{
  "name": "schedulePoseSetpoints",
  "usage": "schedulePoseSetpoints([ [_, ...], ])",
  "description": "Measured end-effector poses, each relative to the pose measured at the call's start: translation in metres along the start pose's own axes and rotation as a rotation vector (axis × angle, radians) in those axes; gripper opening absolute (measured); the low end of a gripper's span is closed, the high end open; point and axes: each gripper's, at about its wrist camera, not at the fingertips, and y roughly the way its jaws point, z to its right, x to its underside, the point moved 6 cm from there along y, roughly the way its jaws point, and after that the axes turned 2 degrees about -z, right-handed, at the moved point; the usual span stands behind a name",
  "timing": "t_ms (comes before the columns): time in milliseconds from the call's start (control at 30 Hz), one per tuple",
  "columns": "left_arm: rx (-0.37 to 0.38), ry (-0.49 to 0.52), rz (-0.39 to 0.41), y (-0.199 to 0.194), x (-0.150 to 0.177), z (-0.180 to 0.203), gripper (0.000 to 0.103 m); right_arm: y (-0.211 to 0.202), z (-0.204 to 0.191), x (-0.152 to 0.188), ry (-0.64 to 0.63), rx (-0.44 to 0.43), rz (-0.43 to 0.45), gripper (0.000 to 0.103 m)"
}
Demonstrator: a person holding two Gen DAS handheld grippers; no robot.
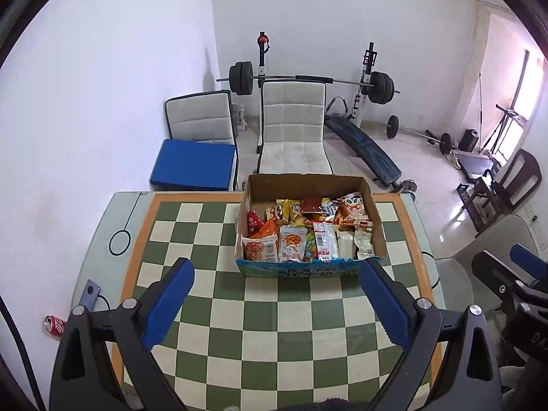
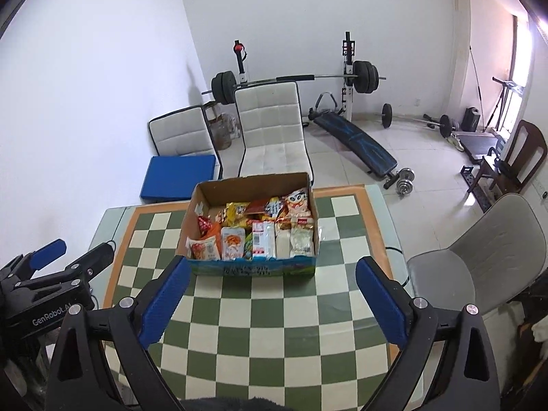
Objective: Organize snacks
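Blue-padded left tongs [image 1: 275,286] hang spread wide over the checkered worktop [image 1: 274,335], gripping nothing. Ahead of them — near the worktop's far edge, and just past the fingertips — sits the open cardboard box [image 1: 310,269] packed with snack packets [image 1: 291,246]. From the left wrist view the box lies slightly right of centre between the fingers. Right tongs [image 2: 272,282] are likewise wide apart and empty, the box [image 2: 251,269] just beyond them — nearer the left finger [image 2: 164,303].
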Motion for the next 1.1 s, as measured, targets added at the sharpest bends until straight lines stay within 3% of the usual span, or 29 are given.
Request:
schedulePoseSetpoints([
  [500,-0.013,0.000,-0.007,0.014,-0.004,-0.004,0.099,0.028,0.007,-0.004,-0.007,0.055,-0.002,0.100],
  [1100,-0.011,0.007,-0.050,0.031,-0.001,-0.002,0.099,0.046,0.006,-0.003,-0.008,0.058,-0.023,0.100],
])
